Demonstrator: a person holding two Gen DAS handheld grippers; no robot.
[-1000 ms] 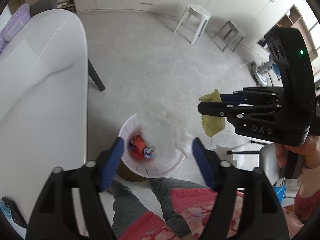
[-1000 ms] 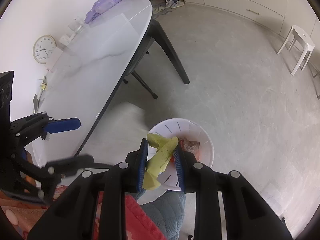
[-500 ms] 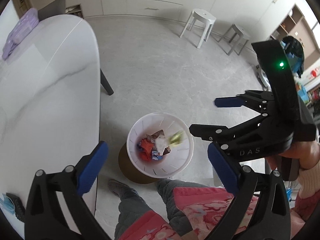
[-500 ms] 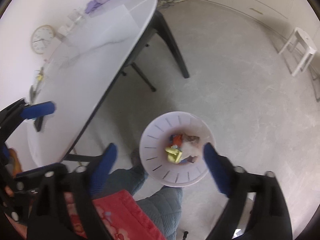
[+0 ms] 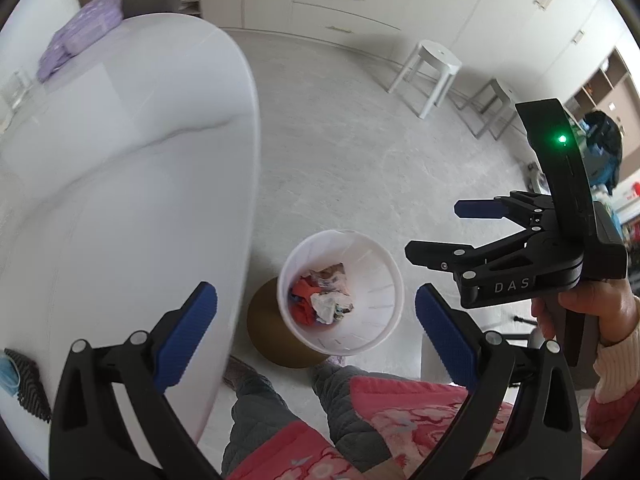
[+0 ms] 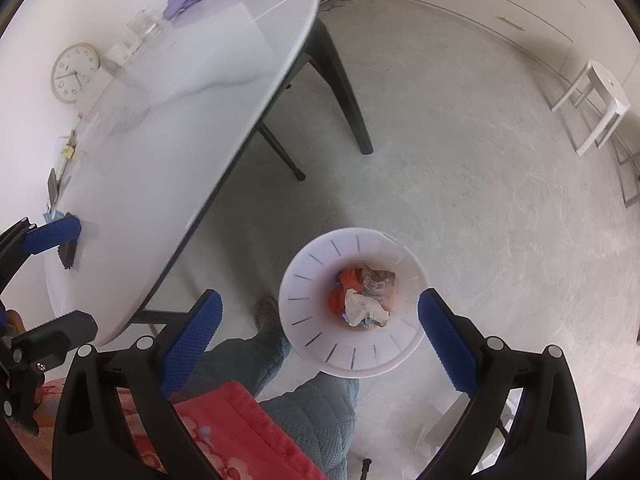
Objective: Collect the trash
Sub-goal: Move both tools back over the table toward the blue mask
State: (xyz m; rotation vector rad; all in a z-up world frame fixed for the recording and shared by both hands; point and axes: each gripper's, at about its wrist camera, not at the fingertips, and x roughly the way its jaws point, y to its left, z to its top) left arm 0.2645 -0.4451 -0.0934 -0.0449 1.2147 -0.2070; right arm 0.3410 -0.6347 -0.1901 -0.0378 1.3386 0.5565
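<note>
Now emptied, the right gripper [image 6: 318,328], fingers still spreading, has dropped its yellow scrap into the white bin [image 6: 304,344] on the floor; the left gripper [image 5: 316,320] gapes empty, freeing both for further trash.

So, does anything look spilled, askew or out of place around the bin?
Nothing stands out. The white bin stands upright on the floor with the crumpled trash inside, none visible on the floor around it.
</note>
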